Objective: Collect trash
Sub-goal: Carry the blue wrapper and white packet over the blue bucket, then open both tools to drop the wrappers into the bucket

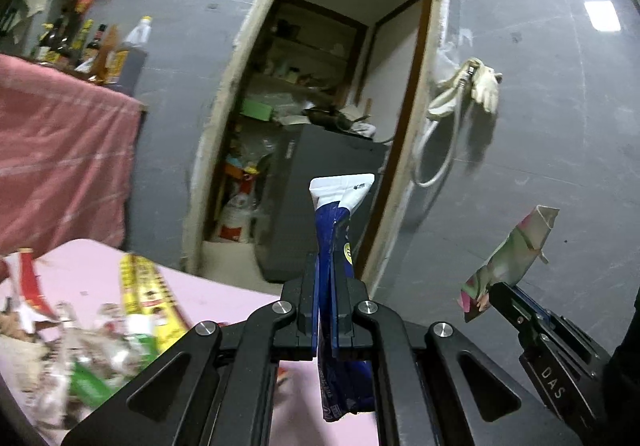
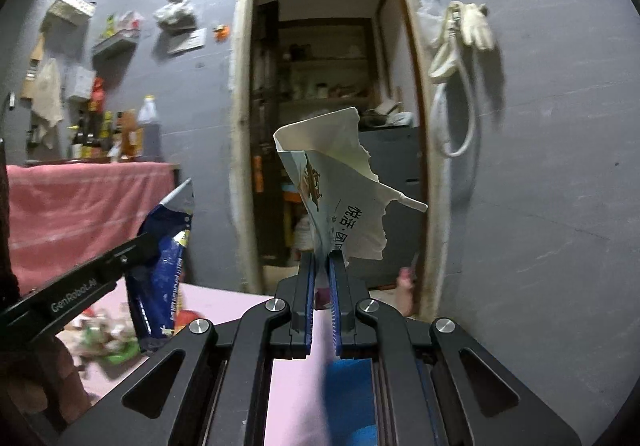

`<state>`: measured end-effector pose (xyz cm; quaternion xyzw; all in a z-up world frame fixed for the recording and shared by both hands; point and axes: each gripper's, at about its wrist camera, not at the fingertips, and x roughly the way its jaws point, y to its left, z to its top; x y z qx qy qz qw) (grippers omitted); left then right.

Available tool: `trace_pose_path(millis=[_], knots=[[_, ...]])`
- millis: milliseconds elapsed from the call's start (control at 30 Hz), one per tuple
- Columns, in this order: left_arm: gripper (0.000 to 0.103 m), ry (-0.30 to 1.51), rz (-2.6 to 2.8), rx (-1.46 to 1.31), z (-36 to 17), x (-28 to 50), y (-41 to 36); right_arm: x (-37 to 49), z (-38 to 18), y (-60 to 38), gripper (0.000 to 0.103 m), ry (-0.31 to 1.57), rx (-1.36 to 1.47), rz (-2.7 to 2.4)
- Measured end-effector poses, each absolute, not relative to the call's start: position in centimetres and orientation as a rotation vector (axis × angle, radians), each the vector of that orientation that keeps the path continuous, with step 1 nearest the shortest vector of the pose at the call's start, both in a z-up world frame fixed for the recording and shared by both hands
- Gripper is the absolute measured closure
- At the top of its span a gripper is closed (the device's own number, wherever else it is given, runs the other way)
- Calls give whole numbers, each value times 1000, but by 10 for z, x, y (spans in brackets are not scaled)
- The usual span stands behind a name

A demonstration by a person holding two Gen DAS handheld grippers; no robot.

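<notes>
Left gripper [image 1: 325,298] fingers clamped on crumpled dark-blue foil snack wrapper [image 1: 334,230], raised above pink table [image 1: 216,298]. Right gripper [image 2: 322,278] fingers pinched on torn white-and-pale-blue paper wrapper [image 2: 340,198], also aloft. Advice: hold both grips firm, carry to bin, then return for litter pile [image 1: 80,346]. Readable: "DAS", "GenRobot.AI", Chinese print on paper.

Showing: dark-blue-and-white snack wrapper [image 1: 334,230], pale-blue-and-white torn printed wrapper [image 2: 340,190], pink tabletop [image 1: 224,298], rose-red striped cloth [image 1: 60,150], grey wall [image 1: 540,126].
</notes>
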<state>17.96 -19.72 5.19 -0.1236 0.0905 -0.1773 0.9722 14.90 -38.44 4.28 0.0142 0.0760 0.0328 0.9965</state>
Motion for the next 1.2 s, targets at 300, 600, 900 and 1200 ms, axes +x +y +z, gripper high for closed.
trace_pose_path(millis=[300,600,900,1200], knots=[[101,280,-369,-228,33,222,-258,174,20,-439,98,207,60,-16],[101,408,-396,-219,9,248,-297,196,-5,-460,98,309,92,-36],[101,524,-393,-234,-3,271,-305,206,-9,-466,97,364,124,-26],[100,663,-407,-259,-18,291,-302,225,-24,-472,95,479,161,-23]])
